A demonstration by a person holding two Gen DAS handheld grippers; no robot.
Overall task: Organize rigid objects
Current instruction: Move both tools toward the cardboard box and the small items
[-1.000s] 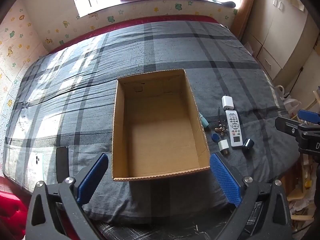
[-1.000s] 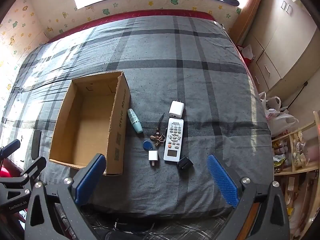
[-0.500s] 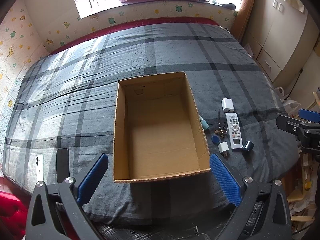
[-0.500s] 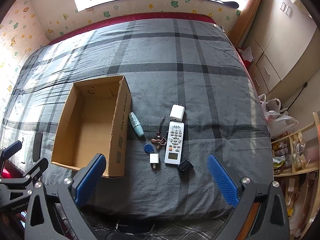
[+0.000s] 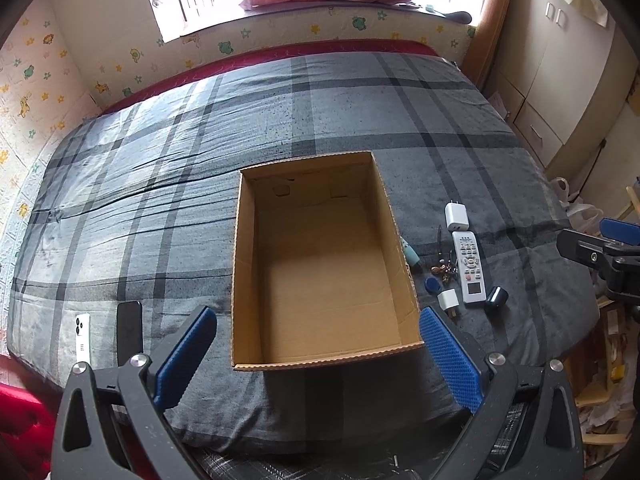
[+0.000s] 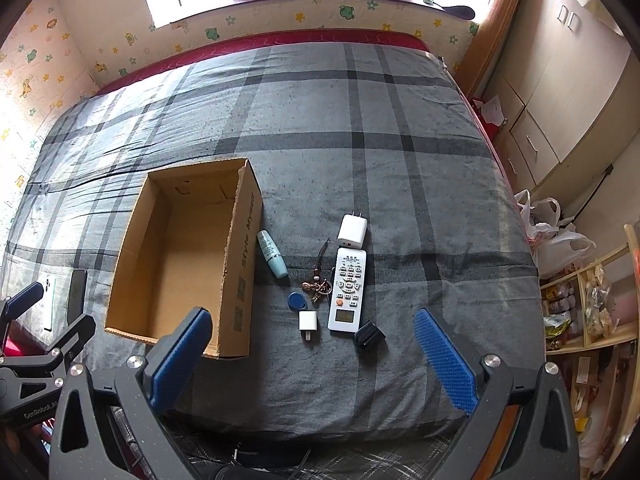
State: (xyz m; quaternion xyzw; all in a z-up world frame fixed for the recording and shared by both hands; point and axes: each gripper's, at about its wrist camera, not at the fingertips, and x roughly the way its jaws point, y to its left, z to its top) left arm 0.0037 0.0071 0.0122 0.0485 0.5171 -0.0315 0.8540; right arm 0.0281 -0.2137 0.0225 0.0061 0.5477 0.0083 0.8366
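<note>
Left gripper (image 5: 318, 330): jaws spread wide, nothing between the blue ribbed pads (image 5: 186, 354), held above the near edge of the bed without contact. Right gripper (image 6: 312, 334): likewise wide apart and empty, its textured blue pads (image 6: 444, 360) clear of the bedding. An open corrugated cardboard box (image 5: 320, 352), rectangular, sits on the grey plaid bedspread (image 6: 360, 120) with no contents. To its right lie the loose items: a pale teal tube (image 6: 273, 254) just beside the box wall, a white slab-shaped remote (image 6: 347, 290), a large white charger (image 6: 352, 230) at the remote's far end, a small white plug cube (image 6: 308, 322), a blue oval fob (image 6: 297, 301) with keys (image 6: 317, 287), and a black ridged block (image 6: 369, 335).
</note>
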